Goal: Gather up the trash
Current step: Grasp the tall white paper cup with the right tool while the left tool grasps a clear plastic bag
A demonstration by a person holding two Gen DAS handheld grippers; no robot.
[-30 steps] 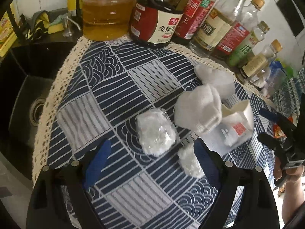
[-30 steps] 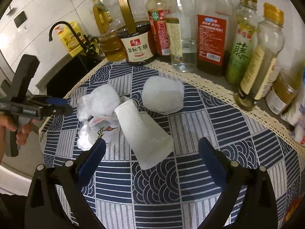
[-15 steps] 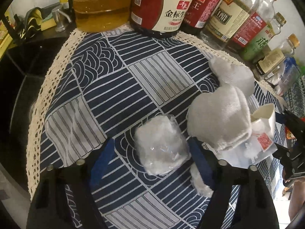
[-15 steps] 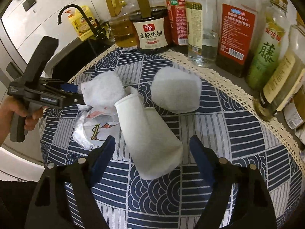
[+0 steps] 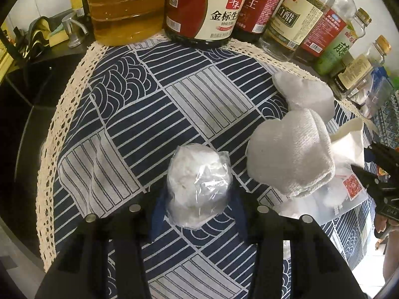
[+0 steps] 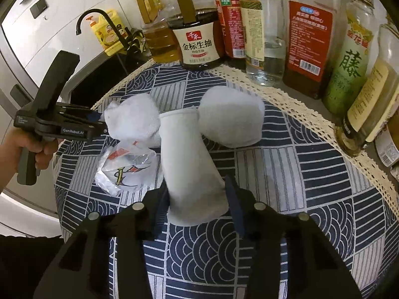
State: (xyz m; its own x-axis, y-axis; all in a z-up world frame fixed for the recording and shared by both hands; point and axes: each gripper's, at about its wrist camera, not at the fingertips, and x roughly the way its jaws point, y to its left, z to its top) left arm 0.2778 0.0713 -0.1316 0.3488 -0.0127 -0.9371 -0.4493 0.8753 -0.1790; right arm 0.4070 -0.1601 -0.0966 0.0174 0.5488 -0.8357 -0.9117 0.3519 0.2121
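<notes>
A white wad wrapped in clear plastic (image 5: 198, 186) lies on the patterned cloth. My left gripper (image 5: 198, 199) is closing on it, and both blue pads touch its sides. A white paper cup (image 6: 192, 169) lies on its side; my right gripper (image 6: 198, 204) is closing on its near end, with the pads against it. Two crumpled white paper towels (image 5: 291, 154) (image 5: 304, 94) sit beside the cup. A clear wrapper with red print (image 6: 127, 172) lies partly under them. In the right wrist view a hand holds the left gripper (image 6: 99, 124) at the left, beside one towel (image 6: 134, 119).
Oil, soy sauce and vinegar bottles (image 5: 202, 12) (image 6: 309, 37) line the back and right of the lace-edged blue cloth (image 5: 124, 114). A dark sink (image 5: 22, 124) with a black tap (image 6: 99, 22) lies to the left. Bare cloth shows near the front edge.
Both grippers' jaws have narrowed from wide open onto their objects. The left gripper has come down closer to the wrapped wad, and the right one has edged closer to the cup.
</notes>
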